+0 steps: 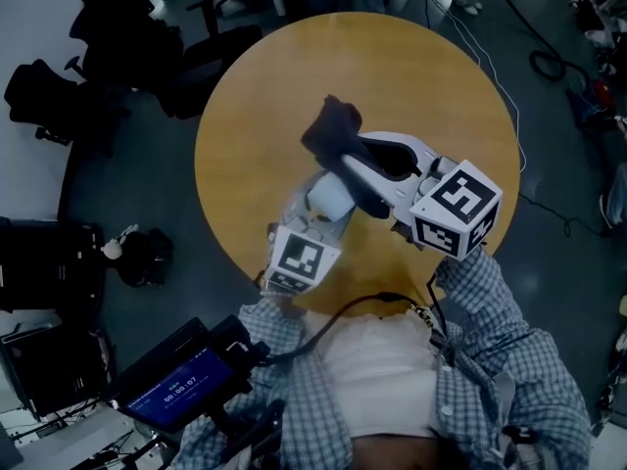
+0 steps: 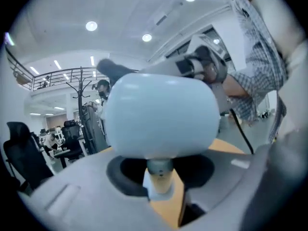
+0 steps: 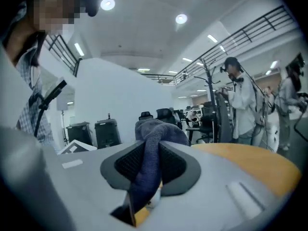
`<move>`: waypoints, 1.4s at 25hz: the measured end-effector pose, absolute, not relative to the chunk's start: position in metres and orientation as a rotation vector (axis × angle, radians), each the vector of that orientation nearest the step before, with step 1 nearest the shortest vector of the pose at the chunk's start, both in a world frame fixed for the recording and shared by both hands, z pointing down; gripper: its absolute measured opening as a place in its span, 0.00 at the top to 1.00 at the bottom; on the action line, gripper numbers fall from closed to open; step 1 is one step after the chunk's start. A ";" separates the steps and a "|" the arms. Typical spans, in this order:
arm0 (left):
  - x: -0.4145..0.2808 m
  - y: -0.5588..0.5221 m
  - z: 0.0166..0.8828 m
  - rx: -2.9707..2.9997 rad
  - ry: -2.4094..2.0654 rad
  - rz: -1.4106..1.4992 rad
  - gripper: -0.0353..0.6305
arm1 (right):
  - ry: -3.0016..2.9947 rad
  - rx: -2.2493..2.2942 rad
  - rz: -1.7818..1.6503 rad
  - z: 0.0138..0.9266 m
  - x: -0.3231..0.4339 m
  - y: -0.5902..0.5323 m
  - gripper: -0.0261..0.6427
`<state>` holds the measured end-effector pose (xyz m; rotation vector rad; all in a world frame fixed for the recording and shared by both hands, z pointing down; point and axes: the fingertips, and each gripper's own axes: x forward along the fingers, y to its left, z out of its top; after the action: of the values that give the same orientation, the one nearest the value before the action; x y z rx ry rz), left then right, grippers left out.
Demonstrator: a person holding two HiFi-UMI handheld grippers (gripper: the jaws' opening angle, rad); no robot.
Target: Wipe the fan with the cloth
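A small pale-blue fan (image 1: 328,198) is held up over the round wooden table (image 1: 431,86). My left gripper (image 1: 315,213) is shut on it from below. In the left gripper view the fan's rounded head (image 2: 159,114) fills the middle, and its thin neck sits between the pads of the left gripper (image 2: 160,174). A dark blue cloth (image 1: 331,131) hangs bunched from my right gripper (image 1: 351,157), which is shut on it just above and to the right of the fan. In the right gripper view the cloth (image 3: 153,146) is pinched between the black pads of the right gripper (image 3: 149,170).
Dark office chairs (image 1: 147,57) stand on the floor left of the table. Cables (image 1: 549,62) lie at the upper right. A device with a lit screen (image 1: 181,390) sits at my lower left. People (image 3: 238,100) stand beyond the table's far edge (image 3: 250,160).
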<state>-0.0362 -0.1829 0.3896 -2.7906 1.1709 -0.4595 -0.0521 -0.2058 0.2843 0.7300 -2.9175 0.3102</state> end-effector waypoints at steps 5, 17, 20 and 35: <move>-0.039 -0.182 0.375 -2.807 1.186 -0.412 0.74 | -2.784 0.900 0.511 0.358 -0.030 -0.222 0.83; -0.053 -0.190 0.355 -2.832 1.269 -0.312 0.74 | -2.773 1.065 0.439 0.382 -0.018 -0.190 0.83; -0.052 -0.191 0.351 -2.828 1.258 -0.315 0.74 | -2.784 0.969 0.334 0.376 -0.022 -0.162 0.83; -0.024 -0.180 0.348 -2.917 1.142 -0.302 0.74 | -2.471 0.960 0.486 0.483 0.004 -0.168 0.83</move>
<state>-0.0242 -0.1805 0.3476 -2.9171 1.1420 -0.3016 0.0045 -0.1682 0.4833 0.9600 -2.4712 0.4862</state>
